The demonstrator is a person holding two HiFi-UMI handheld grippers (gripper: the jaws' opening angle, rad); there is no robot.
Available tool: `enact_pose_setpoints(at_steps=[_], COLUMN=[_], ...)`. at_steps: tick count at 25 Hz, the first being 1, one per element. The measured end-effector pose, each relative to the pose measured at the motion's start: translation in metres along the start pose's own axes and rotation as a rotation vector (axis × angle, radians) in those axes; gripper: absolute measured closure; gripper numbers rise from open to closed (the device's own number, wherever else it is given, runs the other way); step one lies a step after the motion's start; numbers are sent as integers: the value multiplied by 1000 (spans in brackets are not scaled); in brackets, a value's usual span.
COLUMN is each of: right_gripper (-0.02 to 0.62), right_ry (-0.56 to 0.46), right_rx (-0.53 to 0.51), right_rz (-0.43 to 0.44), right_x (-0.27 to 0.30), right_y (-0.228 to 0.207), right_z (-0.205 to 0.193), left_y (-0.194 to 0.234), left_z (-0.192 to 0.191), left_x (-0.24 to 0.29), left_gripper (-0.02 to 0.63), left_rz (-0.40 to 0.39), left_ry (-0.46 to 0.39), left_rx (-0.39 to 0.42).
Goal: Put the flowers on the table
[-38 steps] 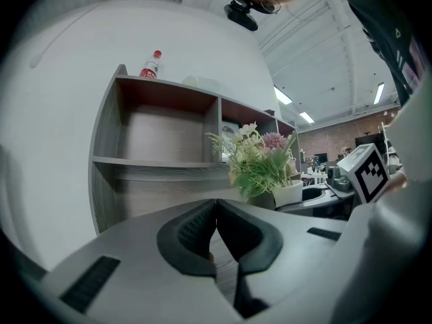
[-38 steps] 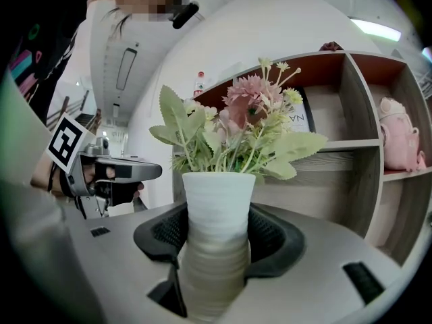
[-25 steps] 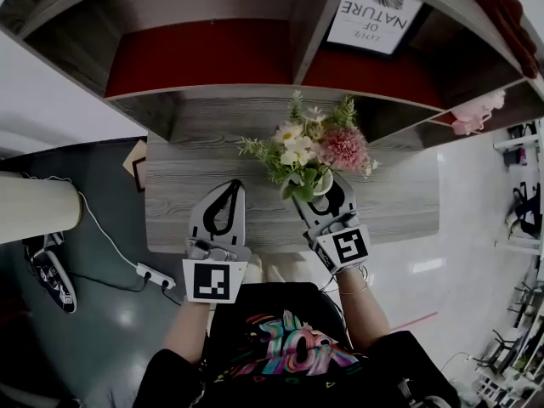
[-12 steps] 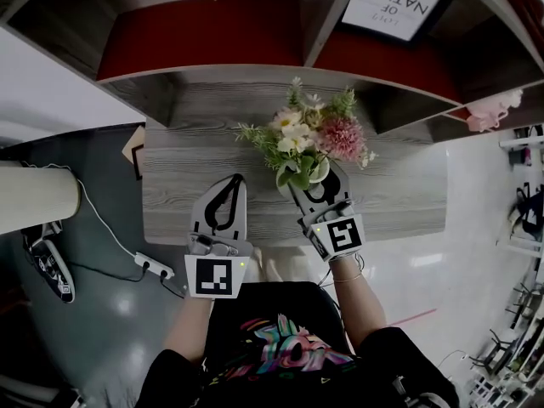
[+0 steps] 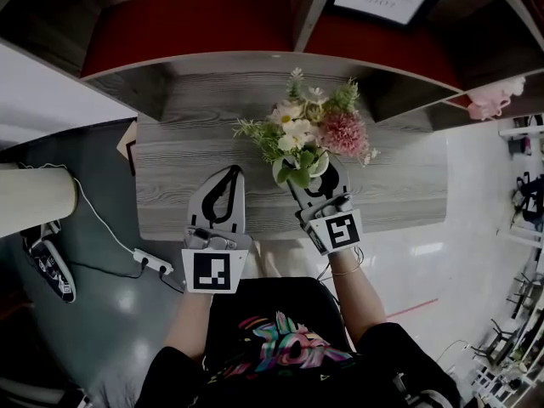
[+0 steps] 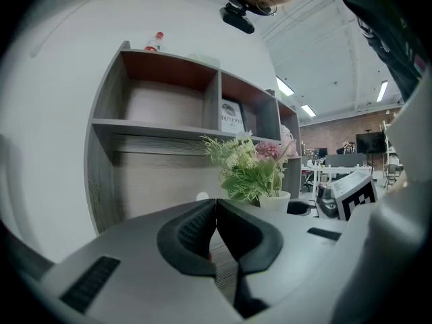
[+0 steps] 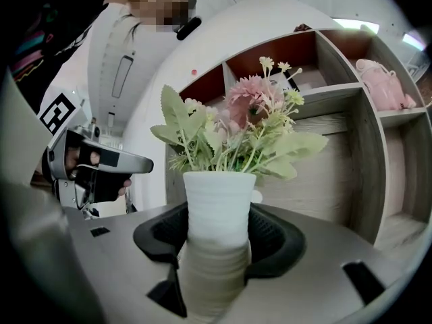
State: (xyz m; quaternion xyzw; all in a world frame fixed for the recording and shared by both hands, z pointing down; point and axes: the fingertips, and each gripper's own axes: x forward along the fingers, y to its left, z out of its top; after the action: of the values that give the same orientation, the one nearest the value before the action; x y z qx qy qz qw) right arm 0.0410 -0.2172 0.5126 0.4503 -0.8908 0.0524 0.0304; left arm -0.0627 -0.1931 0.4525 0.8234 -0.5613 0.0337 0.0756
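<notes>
I've got the right gripper (image 7: 219, 240) pinching the vase (image 7: 219, 204) low down, flowers (image 5: 310, 134) mid-frame over the table (image 5: 170, 172). The left gripper (image 6: 216, 213) is pressed together, empty. Risk: it's top-heavy, so releasing before the base sits flat tips it.

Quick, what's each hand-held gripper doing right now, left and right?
Left hand-held gripper: closed, holding nothing.
Right hand-held gripper: closed on the white vase of flowers.

The person wears a black T-shirt (image 5: 280, 313) with a bright print, and the grey left gripper (image 5: 231, 173) and right gripper (image 5: 319, 185) carry black-and-white marker cubes.
</notes>
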Motion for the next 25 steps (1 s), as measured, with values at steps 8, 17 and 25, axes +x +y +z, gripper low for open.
enact_pose_setpoints(at_steps=[8, 17, 25], right_gripper=[328, 327, 318], right_ry=[-9, -47, -43], right_rx=[-29, 0, 24], right_rz=[15, -3, -3], right_x=[-6, -11, -12], right_y=[6, 8, 6], right_z=[-1, 0, -2], left_y=[-7, -13, -15], left_z=[-5, -10, -9], left_x=[-3, -11, -17], left_gripper=[581, 580, 580], left_rz=[-6, 0, 5], left_ry=[15, 24, 18], left_rx=[3, 2, 13])
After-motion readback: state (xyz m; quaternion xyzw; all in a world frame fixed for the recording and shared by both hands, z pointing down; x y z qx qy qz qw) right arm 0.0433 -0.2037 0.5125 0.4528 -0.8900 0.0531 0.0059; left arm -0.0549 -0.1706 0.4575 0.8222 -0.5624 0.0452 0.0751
